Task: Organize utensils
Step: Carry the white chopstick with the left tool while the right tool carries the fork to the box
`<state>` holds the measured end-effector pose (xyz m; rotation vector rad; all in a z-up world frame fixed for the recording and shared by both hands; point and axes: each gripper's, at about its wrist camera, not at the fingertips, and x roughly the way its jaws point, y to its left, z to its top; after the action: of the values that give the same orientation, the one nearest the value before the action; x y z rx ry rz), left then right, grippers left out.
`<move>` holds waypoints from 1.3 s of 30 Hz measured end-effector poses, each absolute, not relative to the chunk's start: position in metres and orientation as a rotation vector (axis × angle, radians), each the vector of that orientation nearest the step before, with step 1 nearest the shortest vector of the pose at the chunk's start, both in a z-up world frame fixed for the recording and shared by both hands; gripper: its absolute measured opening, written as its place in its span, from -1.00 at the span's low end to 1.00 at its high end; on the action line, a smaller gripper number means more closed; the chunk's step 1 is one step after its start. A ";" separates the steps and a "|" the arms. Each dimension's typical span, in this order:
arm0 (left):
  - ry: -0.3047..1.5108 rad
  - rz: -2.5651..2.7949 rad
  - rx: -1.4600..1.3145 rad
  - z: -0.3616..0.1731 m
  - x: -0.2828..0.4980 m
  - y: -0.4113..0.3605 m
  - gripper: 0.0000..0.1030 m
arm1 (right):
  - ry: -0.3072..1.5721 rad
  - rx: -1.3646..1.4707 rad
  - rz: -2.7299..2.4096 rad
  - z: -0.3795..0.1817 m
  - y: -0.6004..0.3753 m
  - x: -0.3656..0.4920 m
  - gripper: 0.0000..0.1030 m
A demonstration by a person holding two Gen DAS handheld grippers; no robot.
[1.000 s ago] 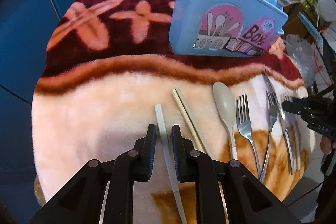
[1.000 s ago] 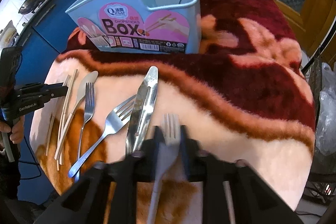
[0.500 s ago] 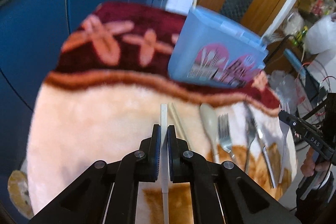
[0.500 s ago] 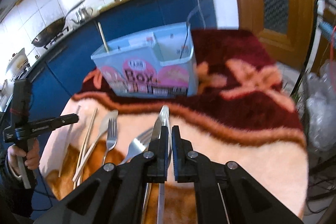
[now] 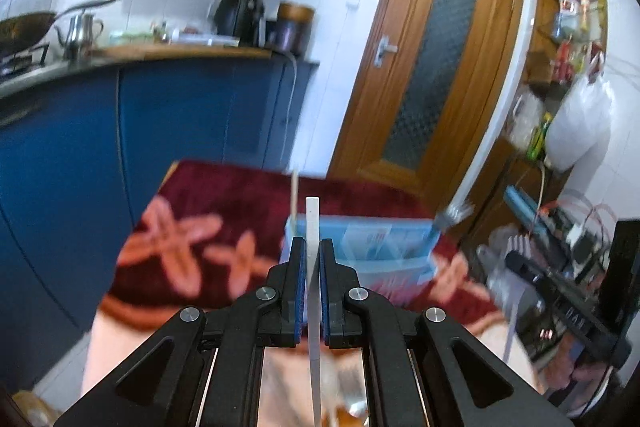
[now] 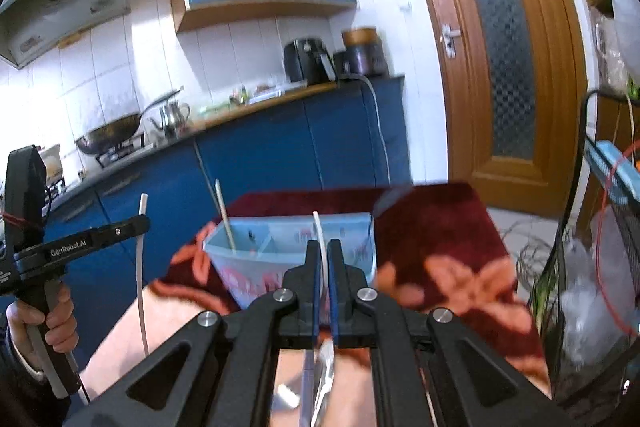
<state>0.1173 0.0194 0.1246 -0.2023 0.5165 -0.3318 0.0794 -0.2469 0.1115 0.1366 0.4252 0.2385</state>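
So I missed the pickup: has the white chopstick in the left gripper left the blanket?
Yes. The white chopstick has risen, clamped in the left gripper, its tip now above the blue box rim.

left tongs point(image 5: 313, 251) clamped shut, raised; right tongs point(image 6: 323, 253) likewise clamped, raised.

A: Where does the left wrist camera sit?

B: Just behind the left gripper point(image 5: 312, 259), looking forward along its fingers, level toward the door point(image 5: 428, 67), with the blue box point(image 5: 376, 247) close ahead.

A: And the right one?

B: Behind the right gripper point(image 6: 323, 261), facing the counter point(image 6: 240, 107) and cupboards, the box point(image 6: 280, 239) close ahead.

A: What do they share?

B: The box, the red blanket point(image 5: 224, 203), the counter and door. Each sees the other gripper at its edge.
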 end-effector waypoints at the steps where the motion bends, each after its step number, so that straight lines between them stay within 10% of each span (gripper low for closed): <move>1: 0.496 -0.329 -0.208 0.131 0.121 0.018 -0.88 | 0.409 0.143 0.241 0.115 -0.246 0.085 -0.90; 15: 0.189 -0.227 -0.166 0.187 0.176 -0.009 -0.88 | 0.257 0.141 0.187 0.132 -0.245 0.143 -0.90; 39: 0.229 -0.242 -0.150 0.096 0.210 -0.023 -0.88 | 0.065 0.142 0.077 0.102 -0.243 0.174 -0.89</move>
<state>0.2105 -0.0235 0.0965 -0.1498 0.2293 -0.2418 0.1741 -0.2430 0.1019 0.1420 0.0651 0.0771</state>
